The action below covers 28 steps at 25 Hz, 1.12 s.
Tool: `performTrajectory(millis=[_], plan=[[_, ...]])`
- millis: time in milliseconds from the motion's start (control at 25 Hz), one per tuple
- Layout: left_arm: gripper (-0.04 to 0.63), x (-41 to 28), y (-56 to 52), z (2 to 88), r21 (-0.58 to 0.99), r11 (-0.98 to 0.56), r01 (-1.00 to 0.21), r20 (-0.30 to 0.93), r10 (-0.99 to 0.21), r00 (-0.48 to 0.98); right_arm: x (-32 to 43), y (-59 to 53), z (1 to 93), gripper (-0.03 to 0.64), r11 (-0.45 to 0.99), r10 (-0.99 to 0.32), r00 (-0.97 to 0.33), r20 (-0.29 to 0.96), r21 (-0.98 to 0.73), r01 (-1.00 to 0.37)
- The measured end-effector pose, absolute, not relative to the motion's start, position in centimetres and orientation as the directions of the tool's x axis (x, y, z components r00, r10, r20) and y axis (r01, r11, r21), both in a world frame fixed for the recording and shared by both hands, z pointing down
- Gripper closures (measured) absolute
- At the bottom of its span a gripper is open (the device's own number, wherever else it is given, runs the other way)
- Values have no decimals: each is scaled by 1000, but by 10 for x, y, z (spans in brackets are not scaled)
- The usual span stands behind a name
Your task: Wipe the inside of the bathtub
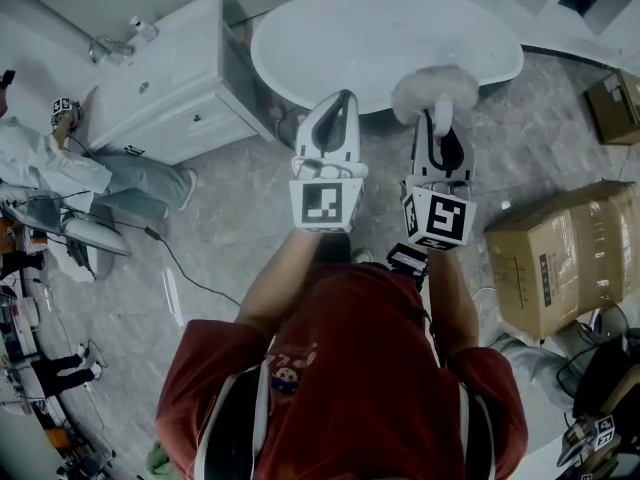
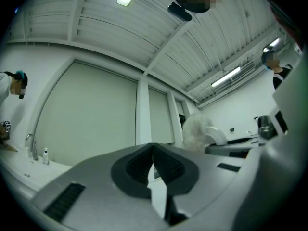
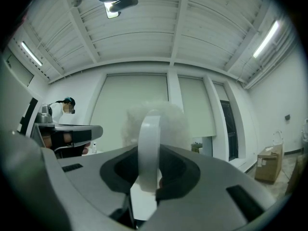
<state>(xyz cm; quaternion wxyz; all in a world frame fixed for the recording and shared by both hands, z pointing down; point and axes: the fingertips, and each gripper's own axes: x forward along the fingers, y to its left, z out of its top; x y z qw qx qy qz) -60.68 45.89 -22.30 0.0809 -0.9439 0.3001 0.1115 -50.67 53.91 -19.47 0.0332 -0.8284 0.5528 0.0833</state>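
The white oval bathtub (image 1: 380, 38) stands on the grey floor ahead of me in the head view. My right gripper (image 1: 437, 118) is shut on the white handle (image 3: 149, 148) of a fluffy white duster (image 1: 435, 88), whose head sits just short of the tub's near rim. In the right gripper view the duster (image 3: 154, 119) rises above the jaws, which point towards the wall and ceiling. My left gripper (image 1: 342, 96) is held beside it, level with it, shut with nothing between its jaws (image 2: 153, 150). The duster (image 2: 197, 131) shows at the right of the left gripper view.
A white vanity cabinet with a sink (image 1: 170, 88) stands left of the tub. A person (image 1: 60, 168) sits by it, with a cable (image 1: 175, 263) on the floor nearby. Cardboard boxes stand at the right (image 1: 565, 253) and far right (image 1: 615, 108).
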Motion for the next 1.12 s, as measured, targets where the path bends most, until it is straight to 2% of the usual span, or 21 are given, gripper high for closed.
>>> performTrajectory(millis=[560, 1120], plan=[[580, -562, 390, -207, -31, -805, -592, -263, -565, 782, -459, 478, -174, 526, -394, -915, 382, -130, 76, -916], [580, -514, 225, -213, -23, -787, -616, -272, -588, 762, -415, 300, -179, 526, -329, -942, 319, -103, 111, -938]])
